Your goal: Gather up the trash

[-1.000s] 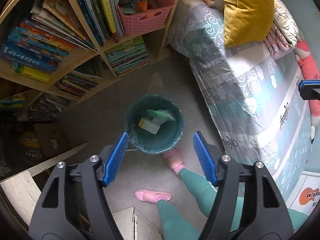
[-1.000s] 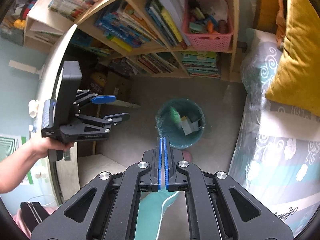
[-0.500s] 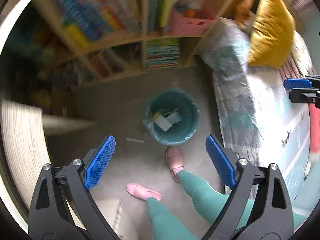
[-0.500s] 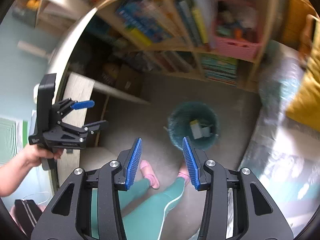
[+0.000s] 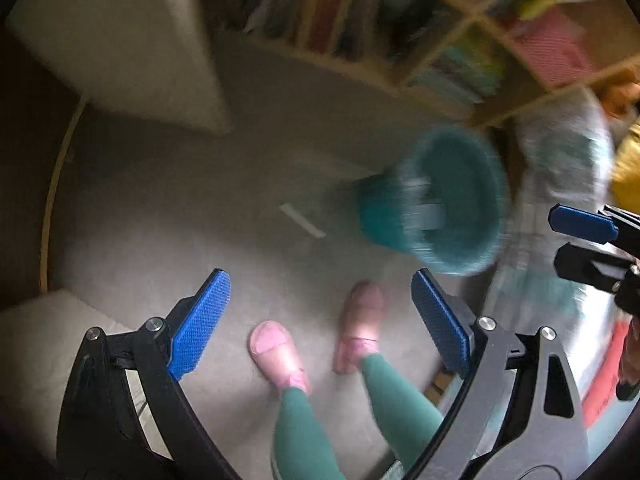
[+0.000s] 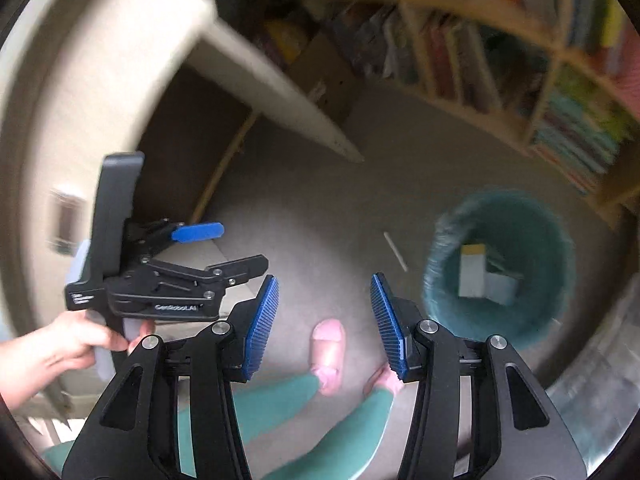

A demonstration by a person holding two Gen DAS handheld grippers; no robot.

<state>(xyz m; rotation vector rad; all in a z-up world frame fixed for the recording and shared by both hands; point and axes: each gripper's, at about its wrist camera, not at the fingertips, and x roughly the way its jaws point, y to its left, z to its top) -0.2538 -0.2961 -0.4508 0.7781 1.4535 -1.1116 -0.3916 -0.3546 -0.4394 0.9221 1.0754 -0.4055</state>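
Note:
A teal trash bin (image 5: 460,184) stands on the grey floor, also in the right wrist view (image 6: 532,240), with pale boxes and paper (image 6: 476,272) inside. A thin white strip of trash (image 5: 302,221) lies on the floor left of the bin, also in the right wrist view (image 6: 395,251). My left gripper (image 5: 320,320) is open and empty, high above the floor. My right gripper (image 6: 324,320) is open and empty, left of the bin. Both views are blurred by motion.
A bookshelf (image 6: 500,60) runs along the back. A pale desk panel (image 5: 120,40) juts out at the left. The bed (image 5: 560,184) lies right of the bin. The person's pink slippers (image 5: 280,348) and green legs stand below the grippers.
My right gripper has opened from fully shut. Both grippers have swung left, so the bin has shifted to the right in both views. The left gripper stays open.

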